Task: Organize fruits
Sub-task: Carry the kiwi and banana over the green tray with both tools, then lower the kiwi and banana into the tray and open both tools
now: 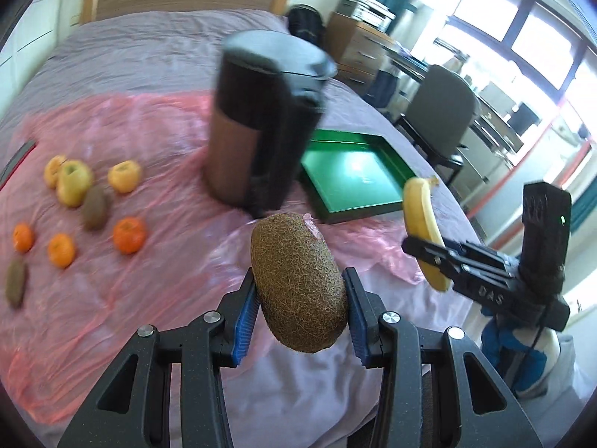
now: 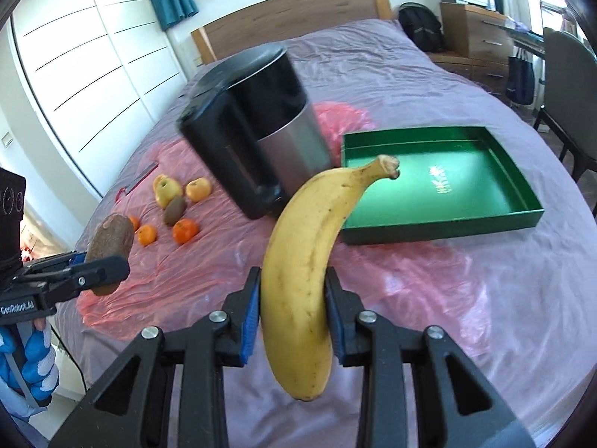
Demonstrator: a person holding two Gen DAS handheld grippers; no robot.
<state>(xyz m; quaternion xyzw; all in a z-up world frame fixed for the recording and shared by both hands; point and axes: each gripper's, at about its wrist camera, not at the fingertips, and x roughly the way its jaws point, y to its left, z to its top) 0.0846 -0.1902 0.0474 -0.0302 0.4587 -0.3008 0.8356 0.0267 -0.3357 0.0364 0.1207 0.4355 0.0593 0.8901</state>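
My left gripper is shut on a large brown kiwi and holds it above the bed; the kiwi also shows in the right wrist view. My right gripper is shut on a yellow banana, held upright in the air; the banana also shows at the right of the left wrist view. An empty green tray lies on the bed ahead, also in the left wrist view. Apples, oranges and kiwis lie on a pink plastic sheet at the left.
A black and steel kettle-like appliance stands between the fruit pile and the tray. The bed has a purple cover and wooden headboard. A grey chair, a desk and a drawer cabinet stand to the right of the bed.
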